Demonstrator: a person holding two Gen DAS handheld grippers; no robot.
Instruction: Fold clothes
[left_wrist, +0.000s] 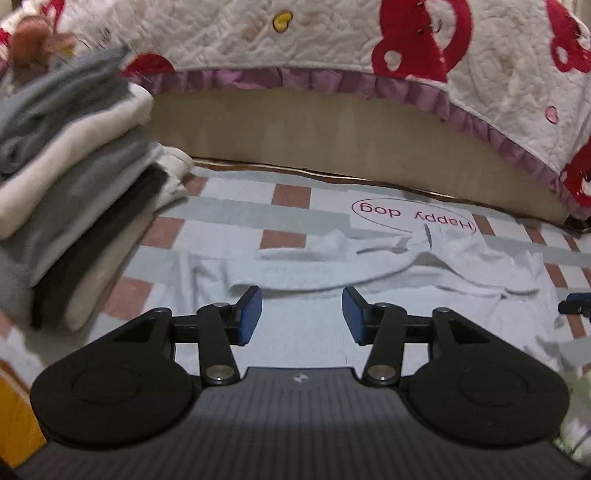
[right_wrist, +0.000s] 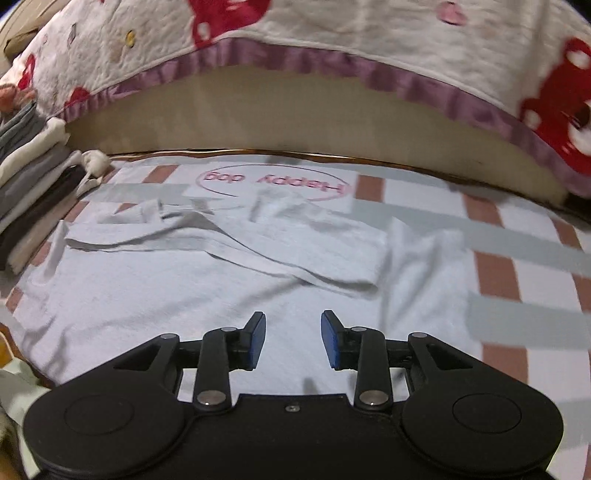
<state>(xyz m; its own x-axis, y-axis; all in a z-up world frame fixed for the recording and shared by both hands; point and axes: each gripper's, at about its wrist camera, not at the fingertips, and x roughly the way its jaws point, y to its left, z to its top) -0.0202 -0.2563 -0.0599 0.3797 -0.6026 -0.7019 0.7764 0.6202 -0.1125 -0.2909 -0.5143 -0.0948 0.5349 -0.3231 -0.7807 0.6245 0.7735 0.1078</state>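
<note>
A pale garment (right_wrist: 207, 280) lies spread on the checked sheet (right_wrist: 491, 273), filling the middle of the right wrist view from about nine o'clock to three o'clock, with its sleeves (right_wrist: 266, 254) already laid inward across the body. That suggests the first side folds are made and the cloth has been set down to settle flat. Both pairs of tongs hang above it and grip nothing. The left tongs (left_wrist: 301, 315) stand parted over the near part of the garment, blue pads facing each other across bare cloth. The right tongs (right_wrist: 293, 339) are likewise parted, a little less wide, with only fabric showing beneath the gap. Their tip (left_wrist: 574, 306) just shows at the three o'clock edge of the left wrist view, so the two hands work side by side along the near hem. A stack of folded clothes (left_wrist: 70, 192) sits at nine to ten o'clock, against the edge of the sheet and clear of the working area, most likely where finished pieces go. A quilted cover with red figures (left_wrist: 332, 40) drapes over the raised side at twelve o'clock. "Happy dog" is printed on the sheet (left_wrist: 413, 218) just past the garment's far edge. The next sensible move, I judge, is a fresh pinch on the near hem to fold it away toward twelve o'clock.
</note>
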